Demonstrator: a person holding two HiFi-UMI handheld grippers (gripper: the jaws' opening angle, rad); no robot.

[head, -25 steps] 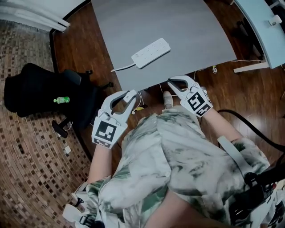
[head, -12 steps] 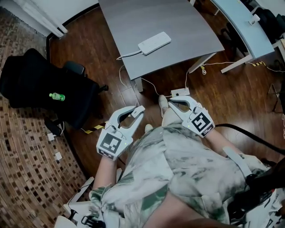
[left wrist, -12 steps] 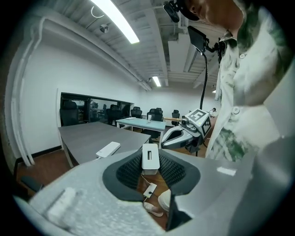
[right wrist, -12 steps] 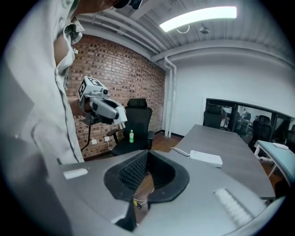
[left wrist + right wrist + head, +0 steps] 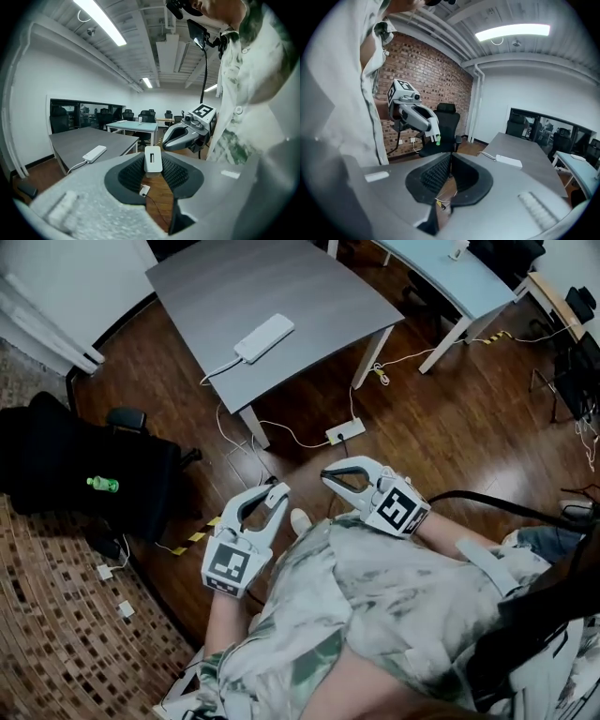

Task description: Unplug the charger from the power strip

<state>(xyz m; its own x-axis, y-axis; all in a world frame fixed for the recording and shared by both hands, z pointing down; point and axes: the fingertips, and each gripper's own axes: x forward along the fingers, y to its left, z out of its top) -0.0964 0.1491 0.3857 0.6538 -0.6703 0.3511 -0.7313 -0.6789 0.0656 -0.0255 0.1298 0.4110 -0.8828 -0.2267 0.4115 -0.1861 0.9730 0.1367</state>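
Observation:
The white power strip (image 5: 264, 337) lies on the grey table (image 5: 309, 296), its cable trailing off the near edge; it also shows in the left gripper view as power strip (image 5: 95, 153) and in the right gripper view as power strip (image 5: 509, 161). My left gripper (image 5: 278, 491) is far from the table, above the wooden floor, shut on a white charger (image 5: 153, 160) that stands upright between the pads. Beside it, my right gripper (image 5: 328, 474) has its jaws together with nothing in them. Both grippers hover in front of the person's body.
A black office chair (image 5: 84, 470) with a green bottle (image 5: 103, 485) on it stands at the left, by the brick-pattern carpet. A white socket box (image 5: 345, 431) with cables lies on the floor under the table's edge. A pale blue table (image 5: 441, 268) is at the back right.
Both grippers have drawn back from the table together with the person, and the table with the power strip has receded. The left gripper still holds the white charger.

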